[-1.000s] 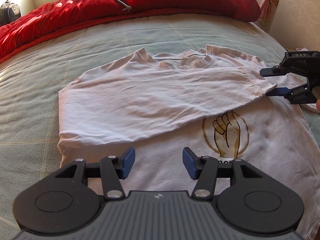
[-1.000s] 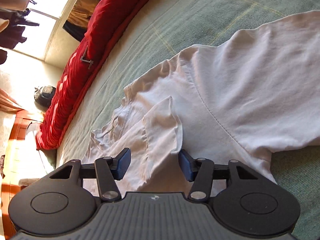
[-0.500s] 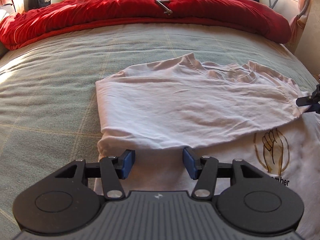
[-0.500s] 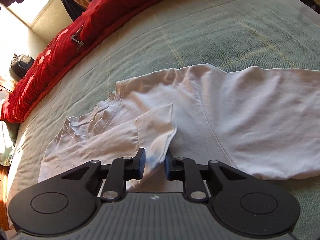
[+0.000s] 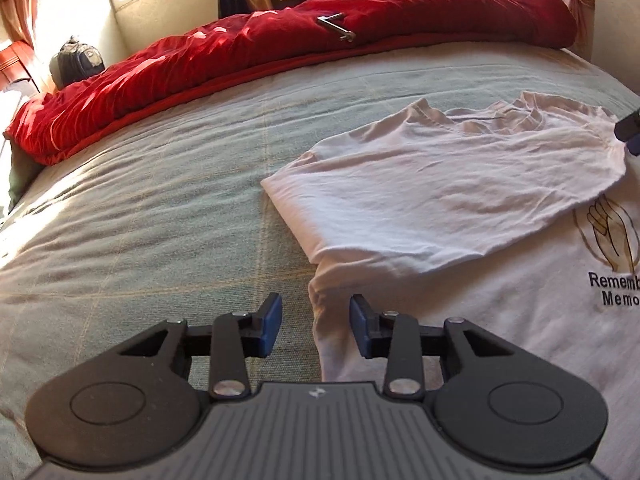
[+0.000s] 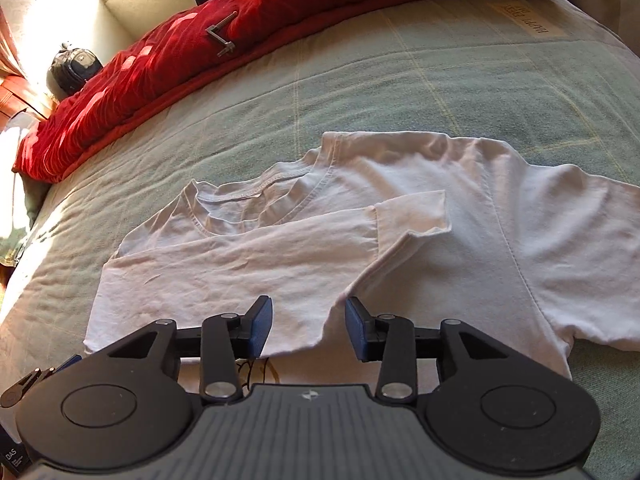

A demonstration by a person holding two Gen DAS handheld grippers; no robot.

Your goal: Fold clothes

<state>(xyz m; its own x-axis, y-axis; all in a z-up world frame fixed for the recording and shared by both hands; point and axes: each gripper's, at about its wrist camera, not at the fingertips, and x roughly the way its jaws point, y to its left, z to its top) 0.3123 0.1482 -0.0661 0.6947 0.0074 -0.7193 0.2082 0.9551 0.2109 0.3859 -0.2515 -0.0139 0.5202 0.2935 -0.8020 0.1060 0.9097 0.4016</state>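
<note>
The right gripper (image 6: pixel 307 326), previously clamped on the folded sleeve (image 6: pixel 412 216), is now shown released. Left to right: the left gripper (image 5: pixel 315 330) is held spread above the side edge of the white T-shirt (image 5: pixel 440 200), which is laid on the green bedspread (image 5: pixel 160 208).

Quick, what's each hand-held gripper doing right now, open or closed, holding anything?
Left hand-held gripper: open, holding nothing, at the T-shirt's edge.
Right hand-held gripper: open, holding nothing.
</note>
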